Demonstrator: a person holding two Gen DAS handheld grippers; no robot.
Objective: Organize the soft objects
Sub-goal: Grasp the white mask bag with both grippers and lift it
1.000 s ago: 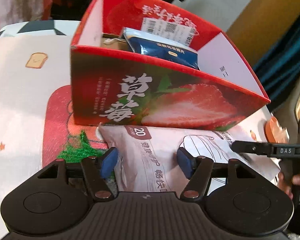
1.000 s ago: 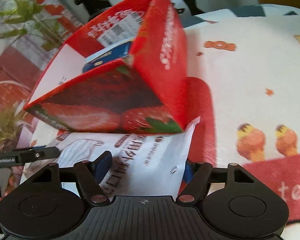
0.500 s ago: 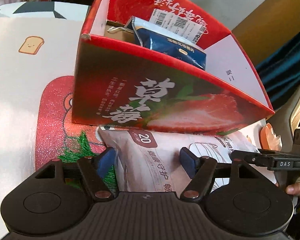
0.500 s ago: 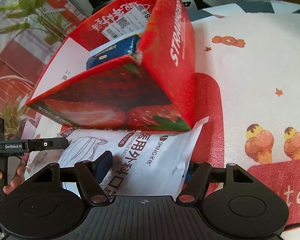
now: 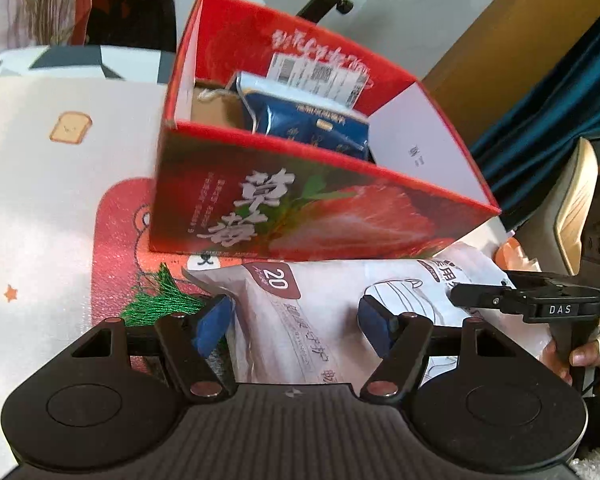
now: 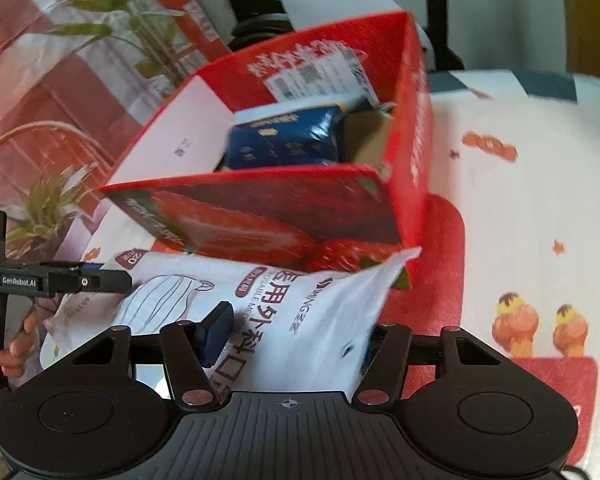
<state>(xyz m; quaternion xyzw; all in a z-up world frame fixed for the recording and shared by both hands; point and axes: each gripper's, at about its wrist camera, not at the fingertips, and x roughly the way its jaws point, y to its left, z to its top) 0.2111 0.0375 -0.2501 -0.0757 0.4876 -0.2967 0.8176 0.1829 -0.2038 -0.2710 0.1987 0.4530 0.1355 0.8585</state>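
A: Nearest in, the left gripper (image 5: 296,318) is straddling one end of the white mask packet (image 5: 320,312), blue pads standing out to either side of it, so it's gaping wide rather than pinching.

B: And the right gripper (image 6: 292,340) is working the other end of that same packet (image 6: 260,308). One blue pad is lying on top of the printing, the far finger is slipping behind the packet's edge; I can't tell whether it's actually biting.

A: Counting up: two grippers, one white packet, one red box (image 5: 300,208), one blue packet (image 5: 312,124) sitting inside it.

B: The white packet is resting just in front of the box's near wall, touching it by the look of things.

A: Reading the writing: "20" in a dark red tab on the packet, a drawing of a face mask, plus Chinese characters. "DAS" is showing on the right tool, "GenRobot.AI" on the left one.

B: The box front is carrying big white Chinese characters over a strawberry picture, and a white barcode label (image 5: 320,76) is sticking to the inside of its back wall.

A: Underneath, a white tablecloth (image 6: 520,208) is spreading out, printed with toast, stars, ice-cream scoops and red patches.

B: Farther back, a dark blue curtain (image 5: 560,92) is hanging, and leafy plants (image 6: 112,28) are showing on the other side.
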